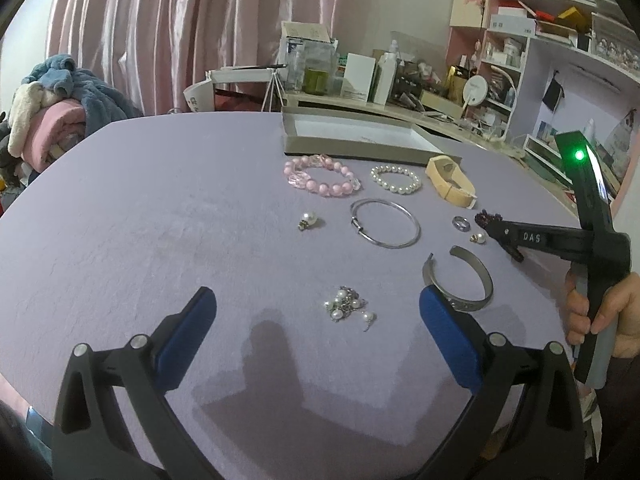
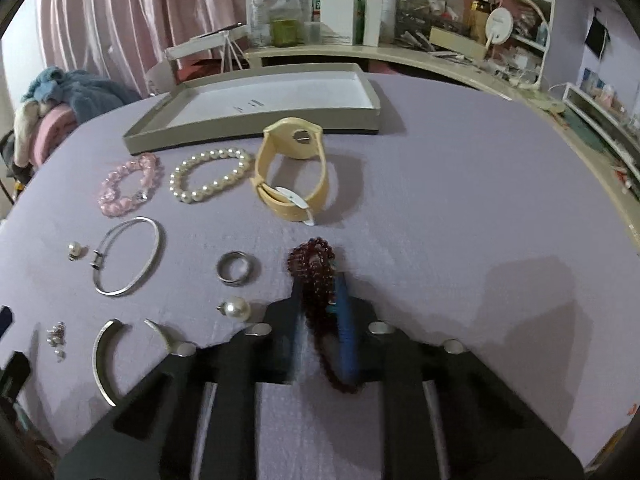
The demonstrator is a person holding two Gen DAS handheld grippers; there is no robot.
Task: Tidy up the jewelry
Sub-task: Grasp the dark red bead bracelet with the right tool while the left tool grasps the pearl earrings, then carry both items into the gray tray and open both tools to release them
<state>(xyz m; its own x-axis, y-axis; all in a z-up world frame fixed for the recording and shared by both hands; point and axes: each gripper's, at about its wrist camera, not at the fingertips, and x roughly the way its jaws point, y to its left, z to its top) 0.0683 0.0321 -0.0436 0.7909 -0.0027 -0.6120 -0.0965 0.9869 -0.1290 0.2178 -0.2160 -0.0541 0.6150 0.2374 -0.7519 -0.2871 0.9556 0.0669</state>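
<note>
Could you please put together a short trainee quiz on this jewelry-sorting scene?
1. True or false: the right gripper is shut on the dark red bead bracelet.
2. Which lies nearest the grey tray? A) silver cuff B) yellow watch C) silver ring
3. Fill in: the left gripper is ____, its fingers on either side of the pearl earring cluster.

Key: 1 true; 2 B; 3 open.

Bedroom: pink curtains (image 1: 160, 32), cluttered vanity shelves (image 1: 520, 60)
</note>
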